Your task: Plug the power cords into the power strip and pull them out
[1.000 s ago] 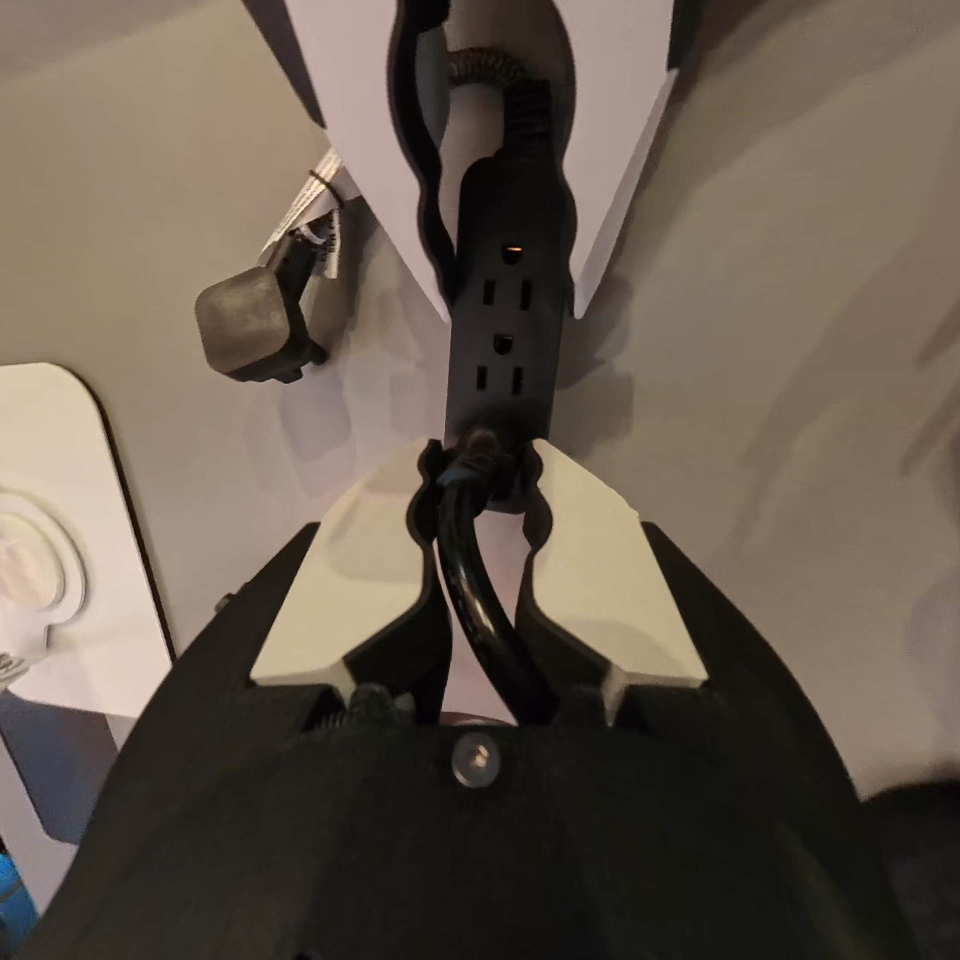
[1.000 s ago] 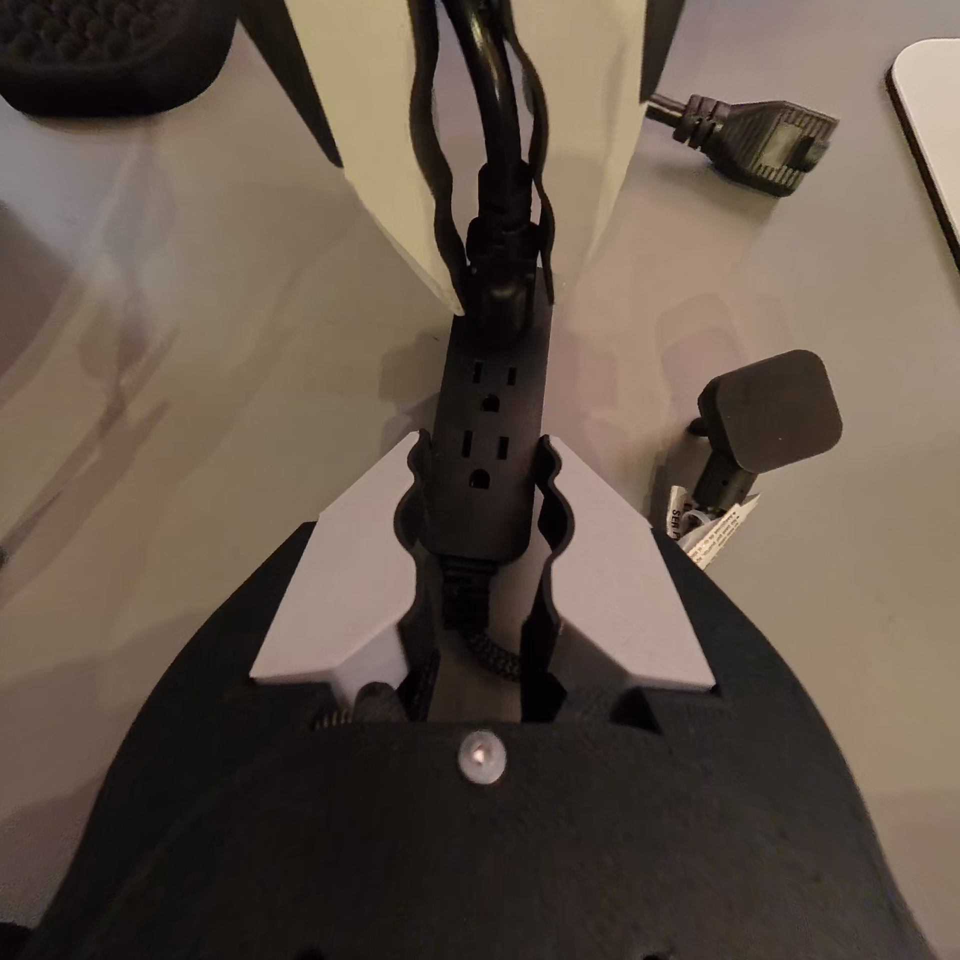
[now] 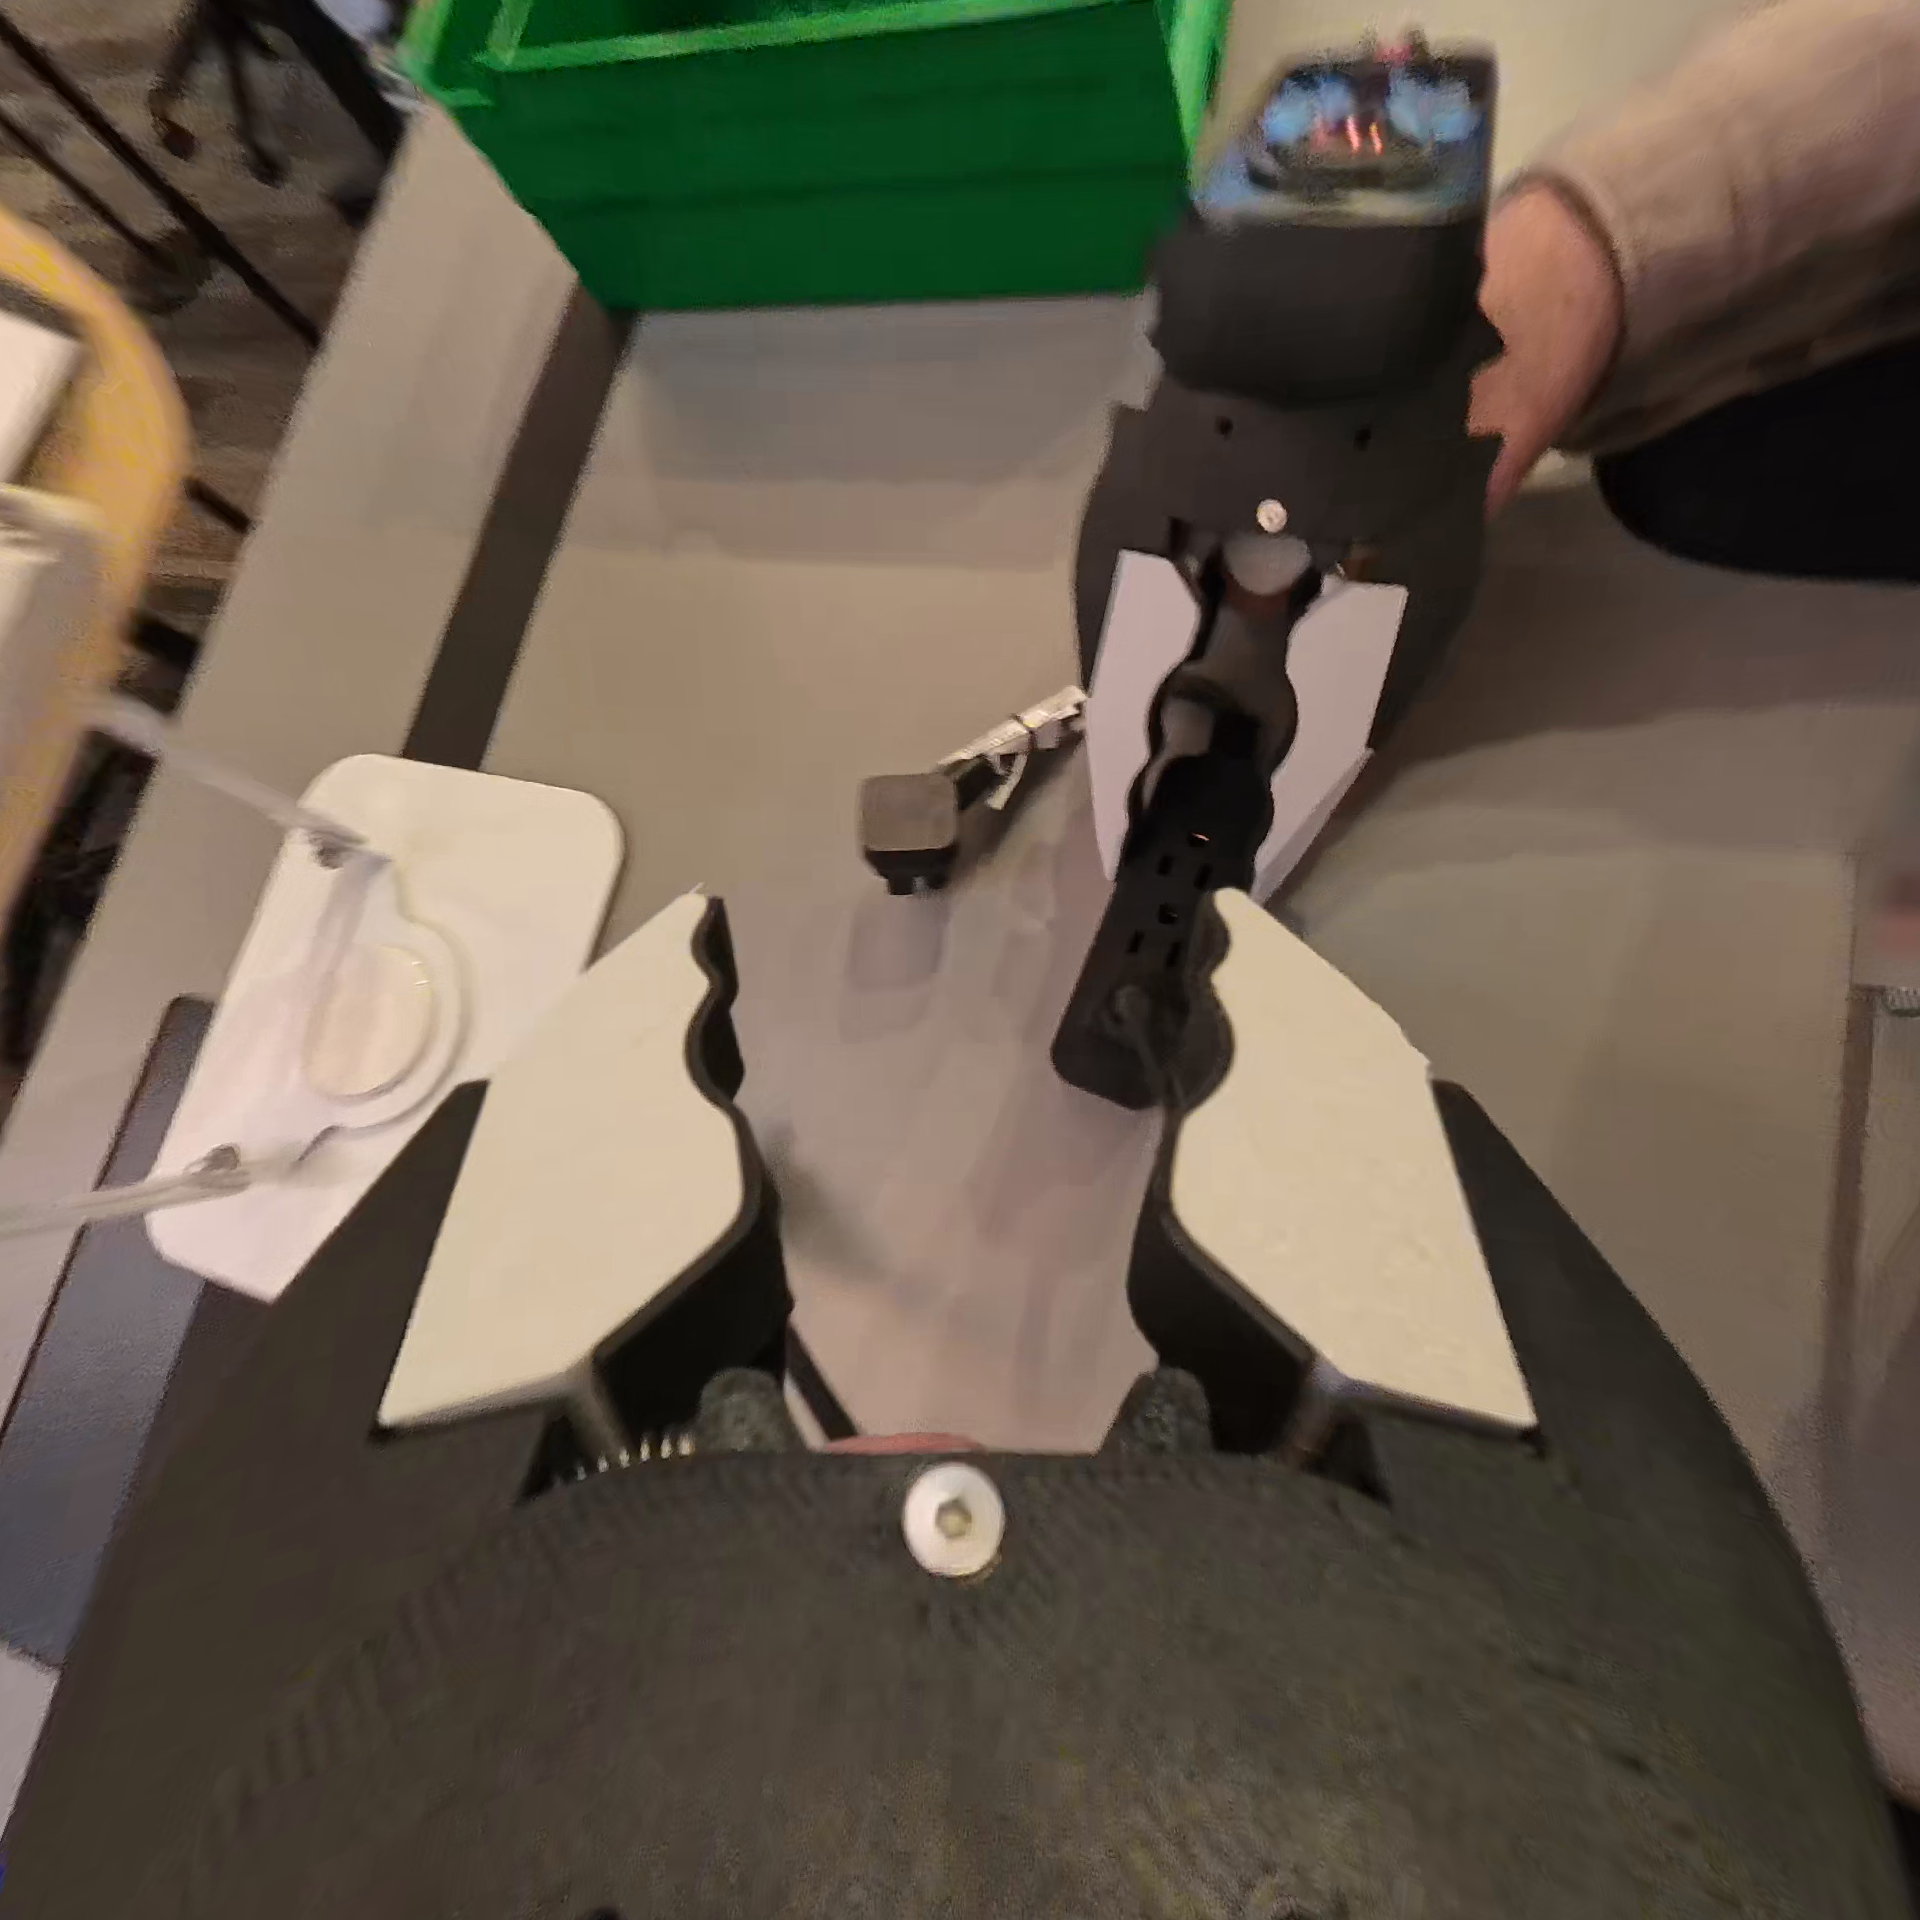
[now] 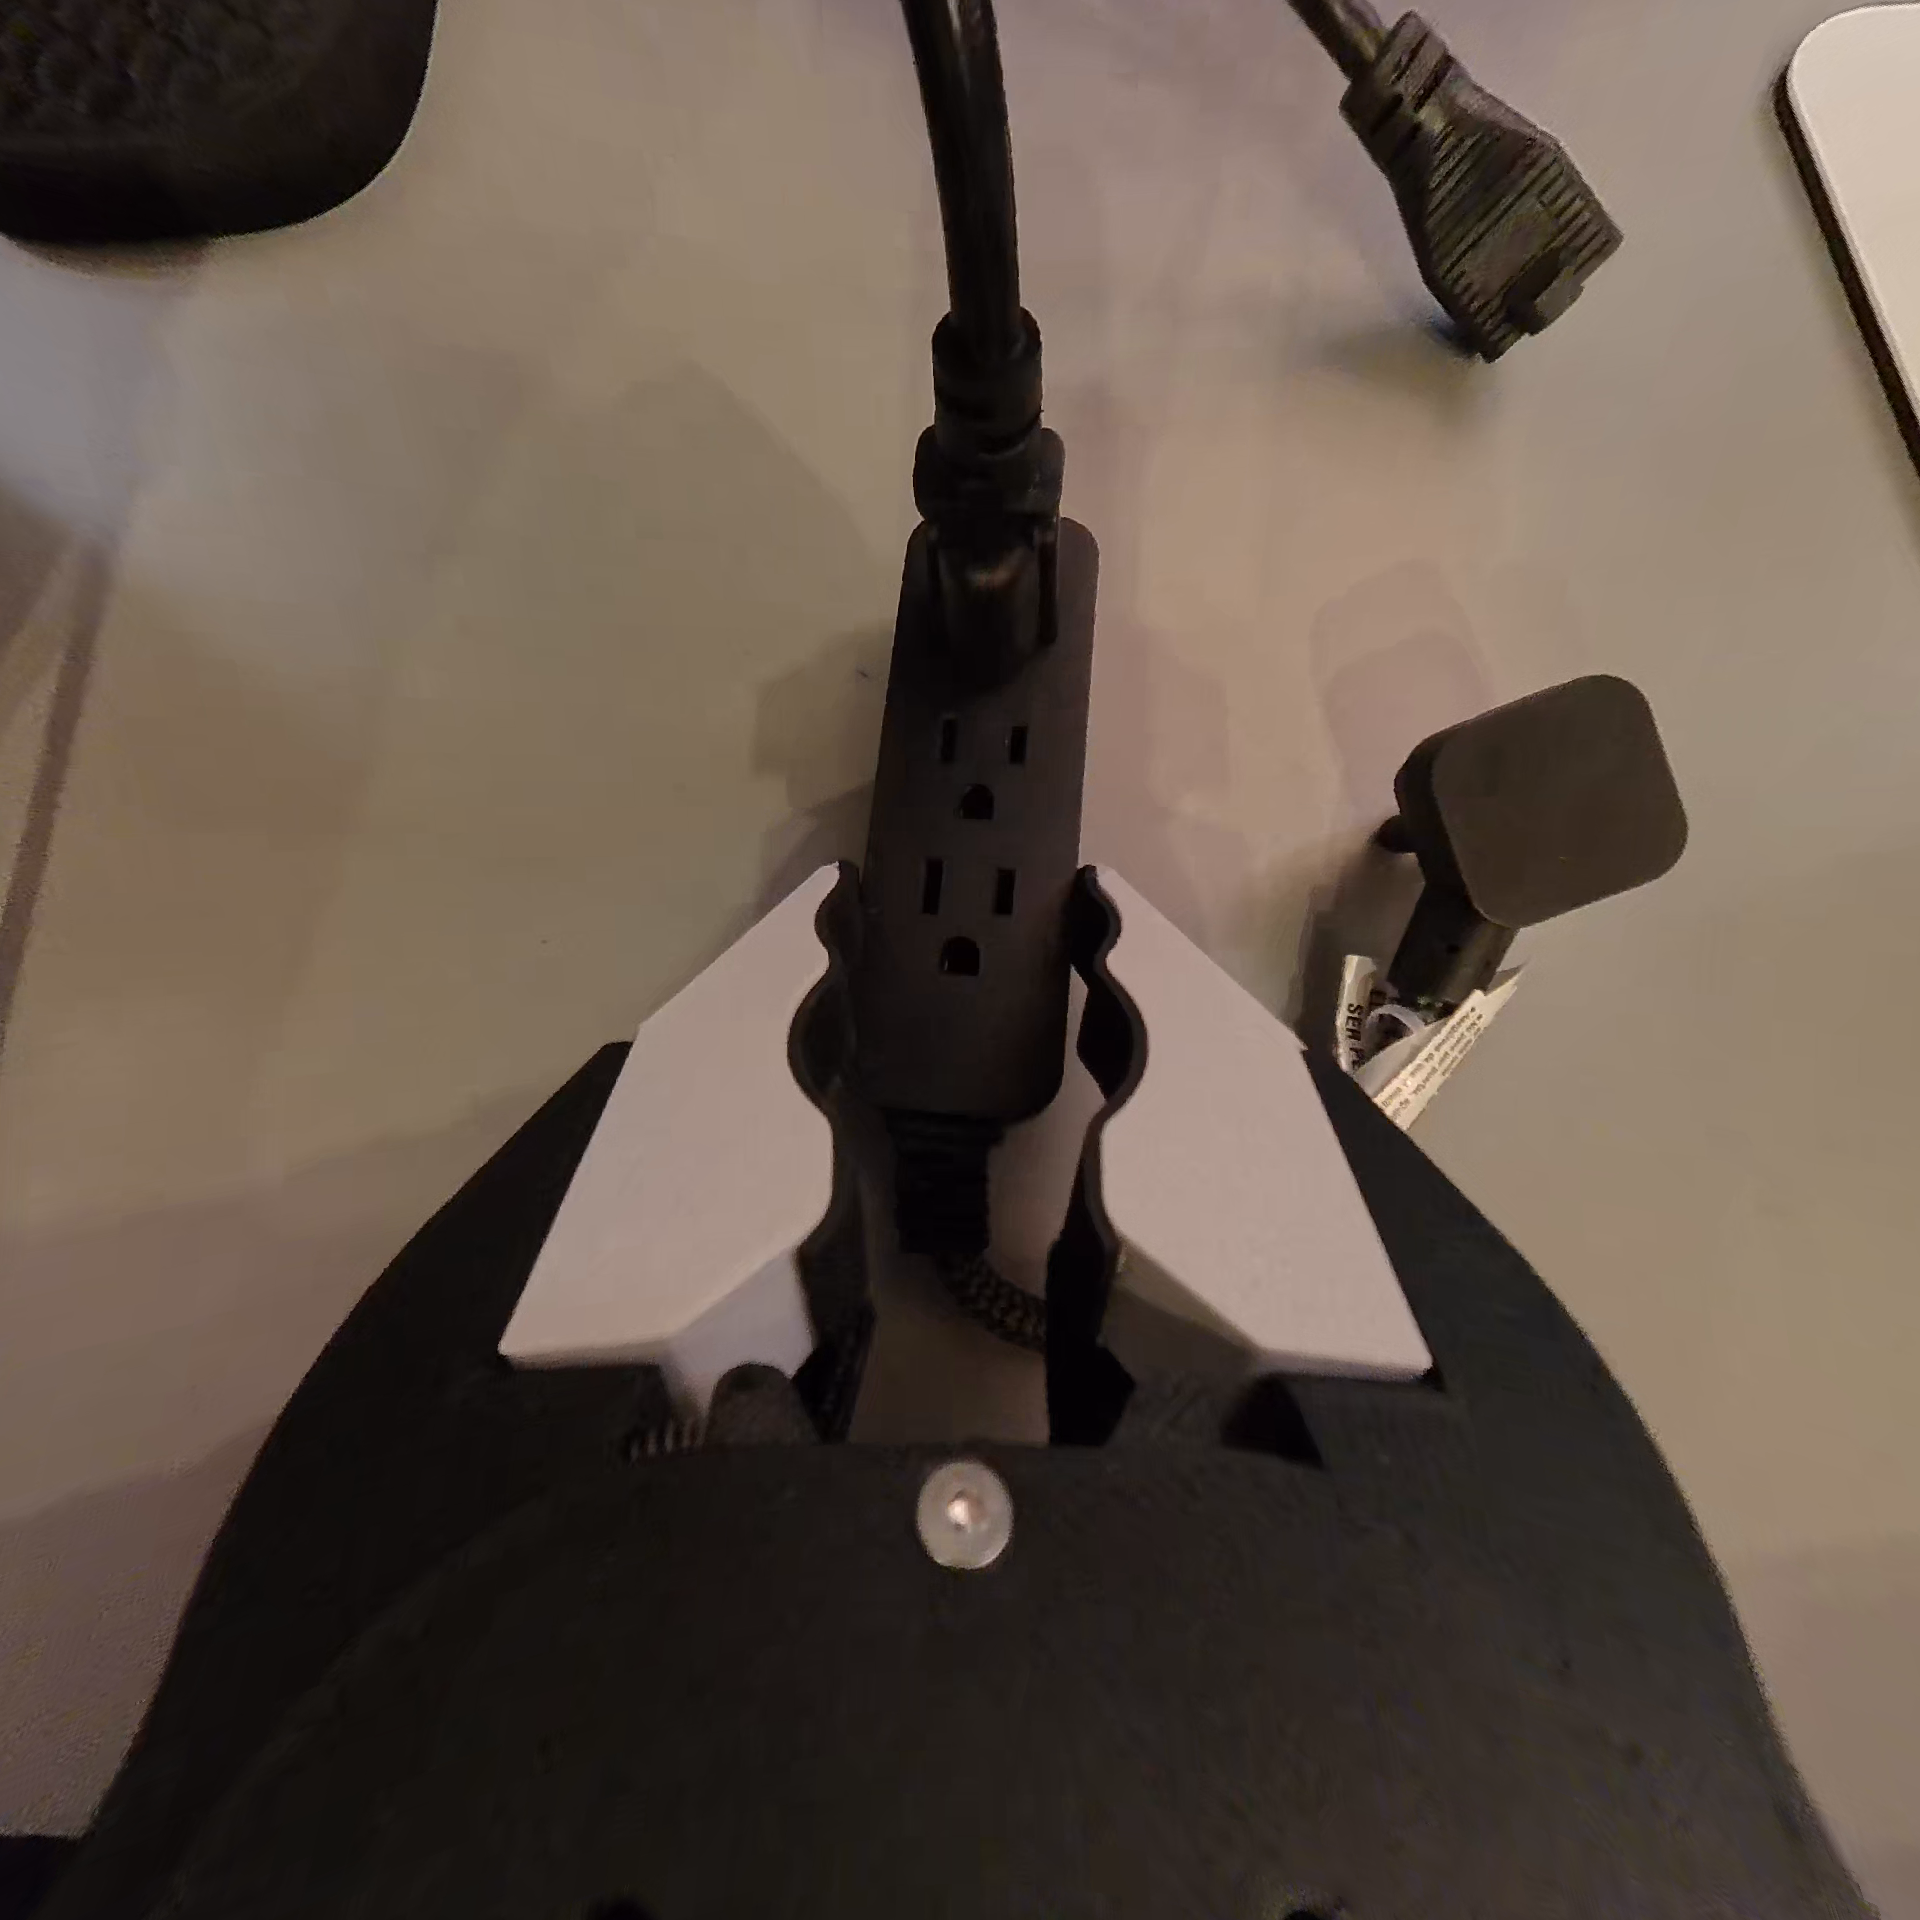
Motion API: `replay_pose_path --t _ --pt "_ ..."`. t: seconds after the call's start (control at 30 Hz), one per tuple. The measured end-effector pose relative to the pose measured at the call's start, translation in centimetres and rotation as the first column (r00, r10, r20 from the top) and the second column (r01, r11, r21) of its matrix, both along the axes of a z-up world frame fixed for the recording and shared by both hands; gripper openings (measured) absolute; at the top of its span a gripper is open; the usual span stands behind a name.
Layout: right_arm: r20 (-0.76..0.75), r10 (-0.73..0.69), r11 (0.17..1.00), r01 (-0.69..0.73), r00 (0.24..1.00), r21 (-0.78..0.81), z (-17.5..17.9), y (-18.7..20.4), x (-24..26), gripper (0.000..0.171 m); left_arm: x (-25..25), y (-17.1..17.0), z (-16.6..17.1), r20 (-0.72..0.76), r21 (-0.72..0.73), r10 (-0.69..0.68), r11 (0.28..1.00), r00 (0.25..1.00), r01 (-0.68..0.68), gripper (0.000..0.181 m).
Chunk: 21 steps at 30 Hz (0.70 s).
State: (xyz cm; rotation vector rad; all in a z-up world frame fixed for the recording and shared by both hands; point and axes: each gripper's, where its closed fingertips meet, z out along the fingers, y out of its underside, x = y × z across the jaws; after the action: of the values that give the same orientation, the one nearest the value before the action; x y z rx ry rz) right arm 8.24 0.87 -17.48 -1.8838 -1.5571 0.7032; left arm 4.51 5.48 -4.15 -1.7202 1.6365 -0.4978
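Note:
The black power strip [image 4: 977, 831] lies on the grey table. My right gripper [image 4: 966, 883] is shut on its near end, by its braided cable. A black power cord plug [image 4: 987, 499] sits in the strip's far outlet, and the two nearer outlets are empty. In the left wrist view my left gripper [image 3: 966, 966] is open and empty, pulled back and above the strip [image 3: 1153, 935]. The plugged end [image 3: 1127, 1023] lies just inside its right finger. The right gripper [image 3: 1216, 800] shows beyond, holding the strip's far end.
The strip's own flat square plug [image 4: 1538, 800] with a white tag lies right of it. A loose black cord connector [image 4: 1475, 197] lies at the far right. A white pad [image 3: 447, 935], a green bin [image 3: 831, 156] and a person's hand [image 3: 1538, 343] are also in view.
My left gripper let go of the cord plug, opened wide, and drew back and up from the strip. The plug stays in the outlet. The right gripper still holds the strip.

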Motion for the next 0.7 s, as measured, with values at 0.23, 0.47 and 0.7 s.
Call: replay_pose_path --t 0.23,0.47,0.7 --pt "-0.012 -0.012 1.0 0.012 1.0 -0.005 0.0 0.0 0.0 0.038 -11.7 5.3 6.1 -0.007 0.163 0.254 0.954 0.967 -0.25 0.067" --pt "-0.024 -0.011 1.0 0.01 1.0 -0.02 0.0 0.0 0.0 0.039 -26.8 7.0 -2.0 -0.385 0.071 0.405 0.909 0.829 -0.411 0.054" --pt "-0.012 -0.01 1.0 0.01 1.0 -0.026 0.0 0.0 0.0 0.039 -31.6 6.2 -10.9 -0.583 -0.021 0.294 0.926 0.757 -0.376 0.052"
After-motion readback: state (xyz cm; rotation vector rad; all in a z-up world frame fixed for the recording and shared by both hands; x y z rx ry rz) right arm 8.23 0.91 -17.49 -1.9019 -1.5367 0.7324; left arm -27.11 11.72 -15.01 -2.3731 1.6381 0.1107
